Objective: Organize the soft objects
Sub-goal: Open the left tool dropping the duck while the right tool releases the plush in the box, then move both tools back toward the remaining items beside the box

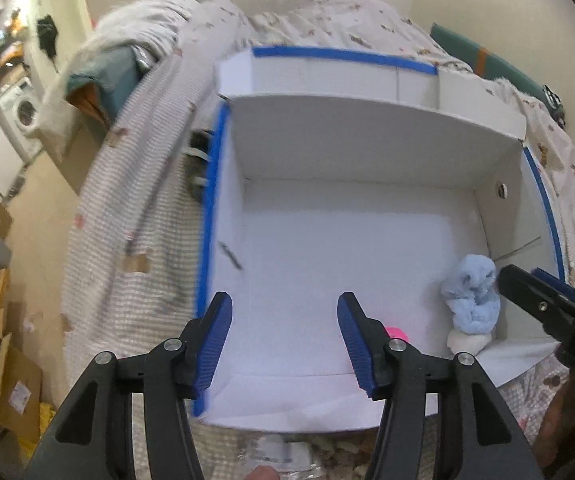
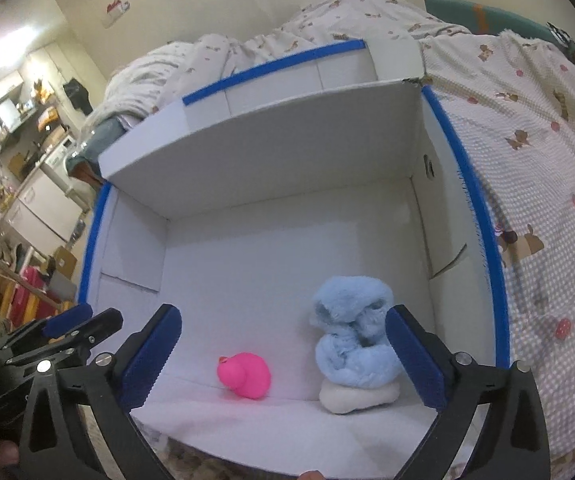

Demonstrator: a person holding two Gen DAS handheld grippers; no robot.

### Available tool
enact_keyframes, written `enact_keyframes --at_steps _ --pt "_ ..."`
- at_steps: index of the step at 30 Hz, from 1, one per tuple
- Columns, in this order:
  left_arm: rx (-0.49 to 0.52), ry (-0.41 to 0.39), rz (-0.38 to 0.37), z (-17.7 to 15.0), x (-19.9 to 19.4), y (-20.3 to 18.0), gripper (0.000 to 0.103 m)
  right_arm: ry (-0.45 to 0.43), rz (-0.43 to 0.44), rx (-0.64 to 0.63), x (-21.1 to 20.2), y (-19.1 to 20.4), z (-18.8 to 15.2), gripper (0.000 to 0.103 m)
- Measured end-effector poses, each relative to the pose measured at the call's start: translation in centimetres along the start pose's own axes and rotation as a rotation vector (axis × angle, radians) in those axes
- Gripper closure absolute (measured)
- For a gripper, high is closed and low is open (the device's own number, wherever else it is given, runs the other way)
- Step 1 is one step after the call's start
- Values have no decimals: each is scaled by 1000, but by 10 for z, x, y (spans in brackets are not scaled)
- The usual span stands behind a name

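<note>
A white cardboard box [image 1: 327, 152] with blue-taped edges lies open on a bed; it also shows in the right wrist view [image 2: 287, 152]. Inside, near its front right corner, a fluffy light-blue plush [image 2: 353, 340] sits on a white soft pad [image 2: 357, 397]. A pink rubber duck [image 2: 245, 374] lies to their left. In the left wrist view the plush [image 1: 472, 300] is at the right and the duck [image 1: 397, 333] peeks from behind a finger. My left gripper [image 1: 285, 340] is open and empty above the box front. My right gripper [image 2: 283, 356] is open and empty, above the duck and plush.
The box rests on a checked bedspread [image 2: 547, 168] with bunched bedding [image 1: 175, 20] behind it. A green cushion [image 2: 487, 16] lies at the far right. A washing machine [image 1: 23, 112], cardboard boxes [image 1: 11, 384] and clutter stand on the floor at left.
</note>
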State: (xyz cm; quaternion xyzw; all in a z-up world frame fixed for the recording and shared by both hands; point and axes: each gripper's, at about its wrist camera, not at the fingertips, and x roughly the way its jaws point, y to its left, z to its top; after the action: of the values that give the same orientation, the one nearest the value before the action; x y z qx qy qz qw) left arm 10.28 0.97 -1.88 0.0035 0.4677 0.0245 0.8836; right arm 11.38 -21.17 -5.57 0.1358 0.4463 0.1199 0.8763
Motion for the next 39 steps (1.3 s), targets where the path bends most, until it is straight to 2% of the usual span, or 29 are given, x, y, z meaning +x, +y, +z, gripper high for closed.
enact_keyframes --at_steps 3,9,10,11,13,15,17,21,23,27,29,35,39 --pt "-8 -23 27 -5 -13 9 52 -2 -24 4 -5 -3 -6 0" --pt "-100 -15 -4 -21 -26 33 50 -41 1 43 -25 -10 -16 0" --pt "-108 -15 -6 -23 -27 36 43 -42 7 46 -27 -10 -18 0" --pt "-118 -16 -7 -26 -30 40 31 -44 13 48 -31 -10 -19 0" --pt "-130 -17 -2 -30 -32 42 23 -55 29 53 -38 -10 -23 0" --pt "-128 -18 32 -36 -36 44 19 -63 38 53 -44 -9 -26 0" --pt "-131 -11 42 -39 -38 46 8 -68 54 54 -49 -7 -29 0" --pt "-161 -1 44 -49 -43 55 5 -78 60 56 -60 -7 -34 0" --pt "-173 -5 93 -54 -46 59 5 -78 30 45 -63 -7 -37 0" --pt "-227 -86 159 -63 -59 74 5 -54 2 27 -63 -10 -45 0" --pt "-232 -98 181 -65 -62 78 3 -46 -1 16 -63 -12 -50 0" --pt "-234 -55 97 -74 -55 77 1 -30 -78 -42 -66 -11 -64 0" --pt "-222 -14 99 -78 -48 72 0 3 -120 -58 -67 -12 -73 0"
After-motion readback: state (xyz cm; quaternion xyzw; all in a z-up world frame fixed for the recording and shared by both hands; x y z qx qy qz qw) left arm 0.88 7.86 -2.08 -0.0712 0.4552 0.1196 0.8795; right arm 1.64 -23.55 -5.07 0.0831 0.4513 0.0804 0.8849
